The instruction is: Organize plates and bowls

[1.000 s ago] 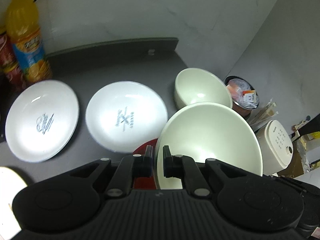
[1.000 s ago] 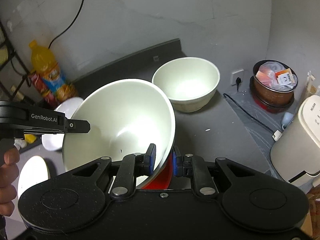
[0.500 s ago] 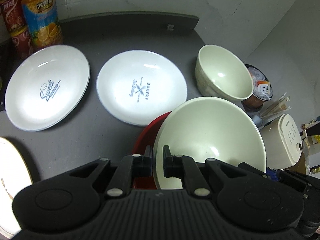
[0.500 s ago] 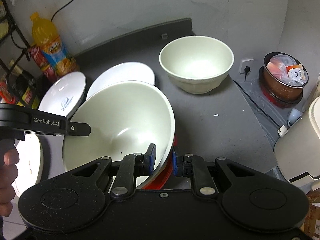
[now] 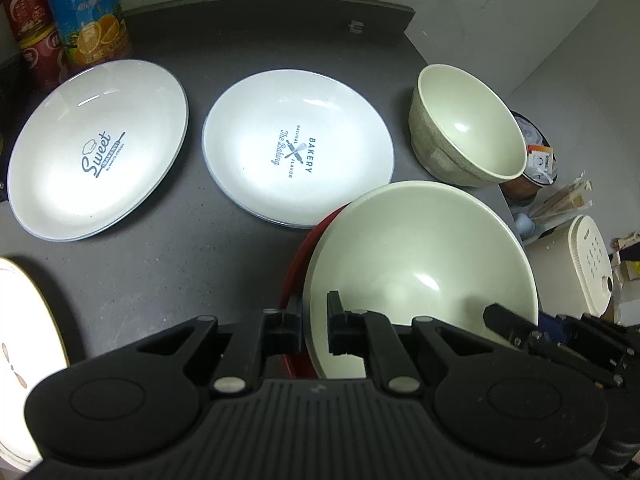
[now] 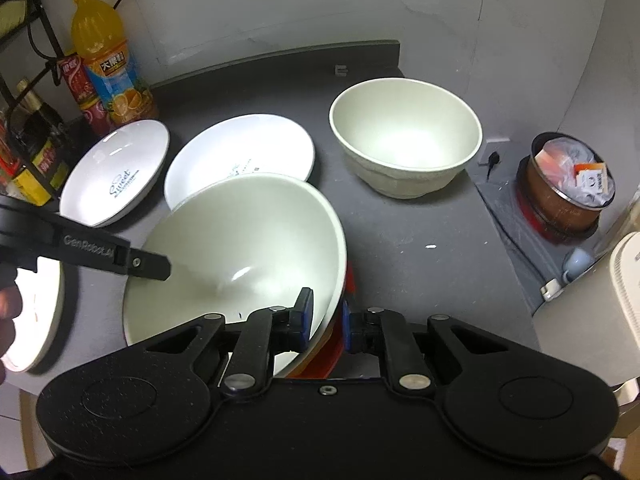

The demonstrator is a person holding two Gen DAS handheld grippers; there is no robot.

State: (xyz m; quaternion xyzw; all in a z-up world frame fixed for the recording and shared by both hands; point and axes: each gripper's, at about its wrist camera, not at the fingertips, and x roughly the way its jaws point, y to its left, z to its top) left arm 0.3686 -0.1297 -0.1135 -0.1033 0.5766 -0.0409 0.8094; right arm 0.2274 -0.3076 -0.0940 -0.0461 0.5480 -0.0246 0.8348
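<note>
A large bowl (image 5: 420,264), cream inside and red outside, hangs tilted just above the dark counter (image 5: 180,264). My left gripper (image 5: 314,320) is shut on its left rim. My right gripper (image 6: 326,320) has the bowl's (image 6: 240,248) right rim between its blue pads, which press on it while the jaws are closing. A smaller cream bowl (image 6: 404,140) stands upright beyond, apart from the held one. Two white plates lie to the left, one printed "Sweet" (image 5: 96,152) and one printed "Bakery" (image 5: 296,148); the held bowl overlaps the Bakery plate's near edge in view.
A third plate (image 5: 24,320) lies at the near left edge. An orange juice bottle (image 5: 86,12) and red cans (image 5: 28,12) stand at the back left. Past the counter's right edge are a rice cooker (image 6: 600,300) and a full bin (image 6: 568,184).
Both grippers have sunk toward the counter with the large bowl and tipped further down. The plates and the small bowl now show larger and closer.
</note>
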